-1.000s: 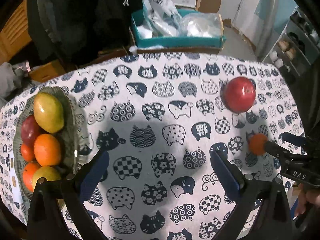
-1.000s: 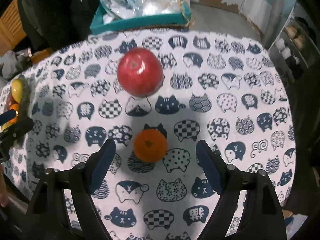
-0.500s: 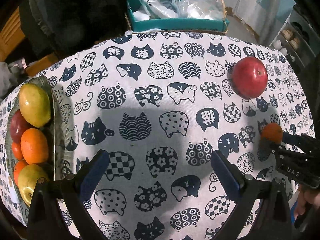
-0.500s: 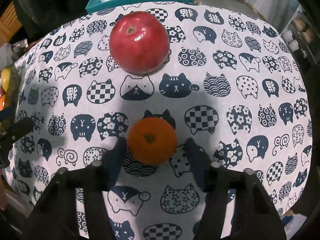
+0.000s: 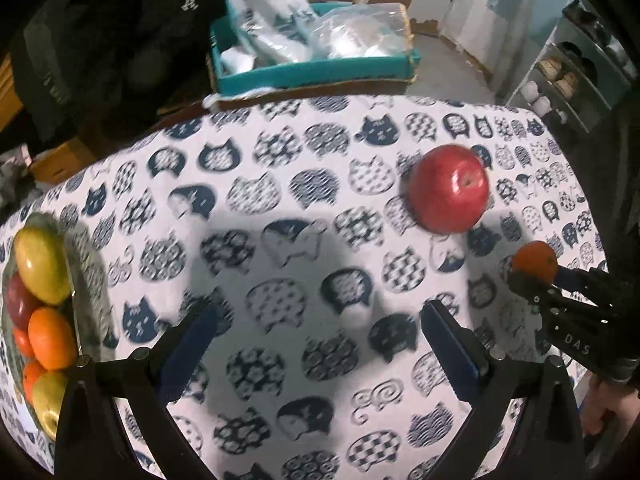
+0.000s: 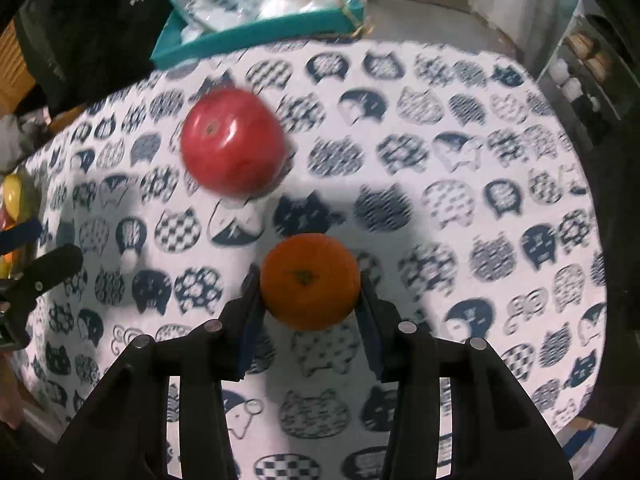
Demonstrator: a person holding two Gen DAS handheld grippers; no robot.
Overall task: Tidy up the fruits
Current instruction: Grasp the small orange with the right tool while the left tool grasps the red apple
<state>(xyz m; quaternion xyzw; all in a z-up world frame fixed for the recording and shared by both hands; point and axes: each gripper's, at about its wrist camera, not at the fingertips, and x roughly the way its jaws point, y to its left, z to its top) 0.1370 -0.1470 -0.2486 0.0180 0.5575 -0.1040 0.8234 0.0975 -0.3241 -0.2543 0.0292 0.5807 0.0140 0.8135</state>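
Right gripper (image 6: 310,304) clenched on the orange (image 6: 310,281), fruit plate (image 5: 86,264) far left of it past the wide-open, empty left gripper (image 5: 320,344).

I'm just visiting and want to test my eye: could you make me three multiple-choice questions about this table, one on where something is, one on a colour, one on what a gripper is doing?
1. Where is the bowl of fruit in the left wrist view?
A. left edge of the table
B. middle of the table
C. inside the teal box

2. What colour is the apple?
A. green
B. red
C. yellow

3. What is the right gripper doing?
A. hanging open over bare cloth
B. closed on the apple
C. closed on the orange

Answers: 1 A, the bowl sits at the cloth's far left. 2 B, it is glossy red. 3 C, both fingers press the orange's sides; the left gripper is open.
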